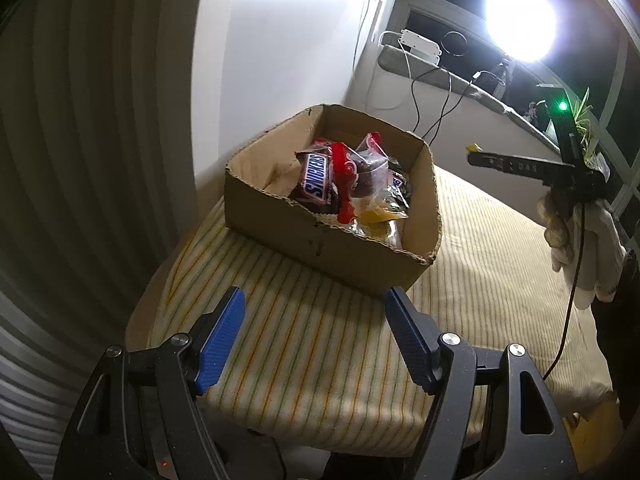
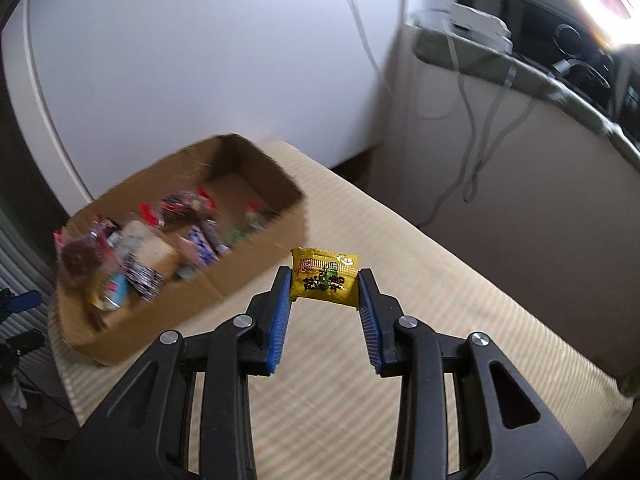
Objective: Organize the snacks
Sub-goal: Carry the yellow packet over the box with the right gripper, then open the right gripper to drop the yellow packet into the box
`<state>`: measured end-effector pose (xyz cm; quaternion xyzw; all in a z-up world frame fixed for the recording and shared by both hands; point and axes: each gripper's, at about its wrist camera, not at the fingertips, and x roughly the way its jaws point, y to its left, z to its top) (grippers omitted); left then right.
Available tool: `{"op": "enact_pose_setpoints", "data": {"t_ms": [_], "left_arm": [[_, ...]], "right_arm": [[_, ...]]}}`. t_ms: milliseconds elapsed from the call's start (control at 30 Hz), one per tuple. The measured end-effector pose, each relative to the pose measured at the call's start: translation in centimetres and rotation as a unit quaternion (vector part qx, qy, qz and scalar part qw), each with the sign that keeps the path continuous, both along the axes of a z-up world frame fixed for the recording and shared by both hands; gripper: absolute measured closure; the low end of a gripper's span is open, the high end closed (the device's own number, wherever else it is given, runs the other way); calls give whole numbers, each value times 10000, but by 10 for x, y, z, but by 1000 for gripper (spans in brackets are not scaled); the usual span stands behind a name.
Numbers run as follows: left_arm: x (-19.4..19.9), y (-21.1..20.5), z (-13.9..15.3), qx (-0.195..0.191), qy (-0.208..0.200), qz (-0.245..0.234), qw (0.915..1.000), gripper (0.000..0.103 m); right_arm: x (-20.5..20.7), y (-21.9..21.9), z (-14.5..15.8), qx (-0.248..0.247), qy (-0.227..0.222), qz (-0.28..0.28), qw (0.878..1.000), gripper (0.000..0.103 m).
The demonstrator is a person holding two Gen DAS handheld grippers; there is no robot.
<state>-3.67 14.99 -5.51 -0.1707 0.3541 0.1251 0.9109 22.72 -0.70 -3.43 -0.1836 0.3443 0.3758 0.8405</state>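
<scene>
One yellow snack packet on its way to the cardboard box.

Right gripper has its jaws closed narrowly on the packet's two side edges and holds it above the striped cloth on the bench, just right of the box. Left gripper hangs near the box's near wall, jaws wide and empty. To do this well, I judge the packet should clear the rim, then be let go low over the bare far corner, away from the Snickers bag.
</scene>
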Motion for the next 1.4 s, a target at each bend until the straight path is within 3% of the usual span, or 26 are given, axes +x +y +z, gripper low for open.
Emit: {"op": "enact_pose_setpoints", "data": {"t_ms": [367, 700, 767, 933, 1033, 1100, 1400], "left_arm": [[-8, 3, -2, -29, 66, 61, 10000, 31], [-10, 5, -1, -51, 59, 98, 9999, 31], [-10, 6, -2, -54, 59, 99, 9999, 31], [-11, 5, -1, -40, 43, 104, 9999, 31], [-12, 4, 1, -19, 25, 91, 10000, 31], [-12, 2, 3, -3, 10, 87, 10000, 31], [-13, -7, 12, 136, -86, 29, 9999, 31]], "right_arm": [[-14, 67, -4, 26, 94, 500, 9987, 69], [-15, 102, -19, -33, 253, 672, 9974, 69], [-15, 104, -21, -32, 255, 685, 9973, 65], [-16, 102, -19, 7, 119, 596, 9982, 25], [-18, 98, -14, 93, 75, 572, 9983, 17], [-20, 95, -11, 125, 25, 543, 9984, 13], [-35, 77, -4, 135, -30, 483, 9987, 13]]}}
